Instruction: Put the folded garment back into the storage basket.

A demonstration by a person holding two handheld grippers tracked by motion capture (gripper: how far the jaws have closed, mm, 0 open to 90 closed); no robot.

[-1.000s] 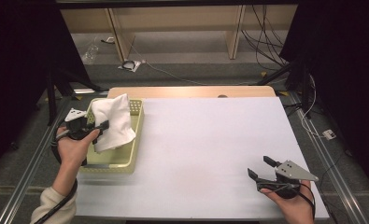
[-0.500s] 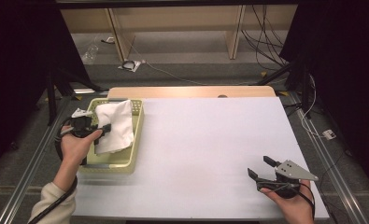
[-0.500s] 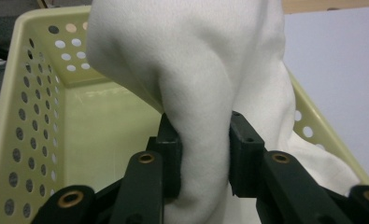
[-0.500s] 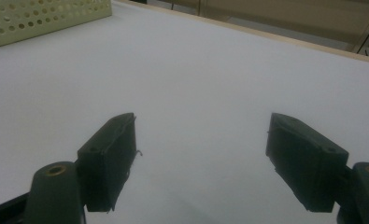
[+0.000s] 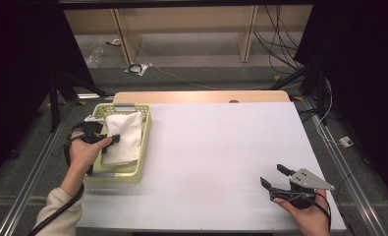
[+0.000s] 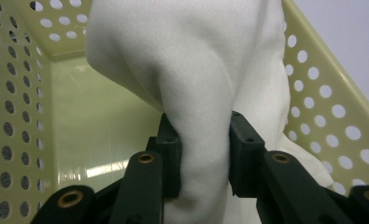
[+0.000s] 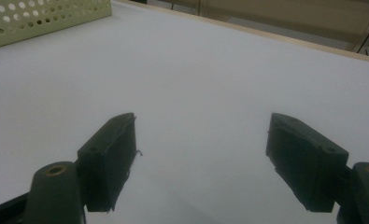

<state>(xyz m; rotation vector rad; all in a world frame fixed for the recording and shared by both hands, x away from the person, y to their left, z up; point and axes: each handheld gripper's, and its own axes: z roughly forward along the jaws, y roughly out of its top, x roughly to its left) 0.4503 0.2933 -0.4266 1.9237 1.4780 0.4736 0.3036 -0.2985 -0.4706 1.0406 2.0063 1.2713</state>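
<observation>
Left gripper point(image 5: 114, 139) fingers pinched shut (seemingly firm), right gripper point(image 5: 274, 177) fingers apart, low.

High view overlooks the table point(image 5: 221, 157); tool cameras sit close, sharing the basket point(image 6: 313, 107).

Pinched between the matt black left gripper's point(image 6: 204, 154) pads, the soft white cloth point(image 6: 205, 70) looks smooth and finely woven. Around it, the pale yellow-green perforated plastic basket point(image 6: 18, 93) shines glossy. Beneath the right gripper point(image 7: 201, 158), the white table cover point(image 7: 210, 70) is matt.
</observation>
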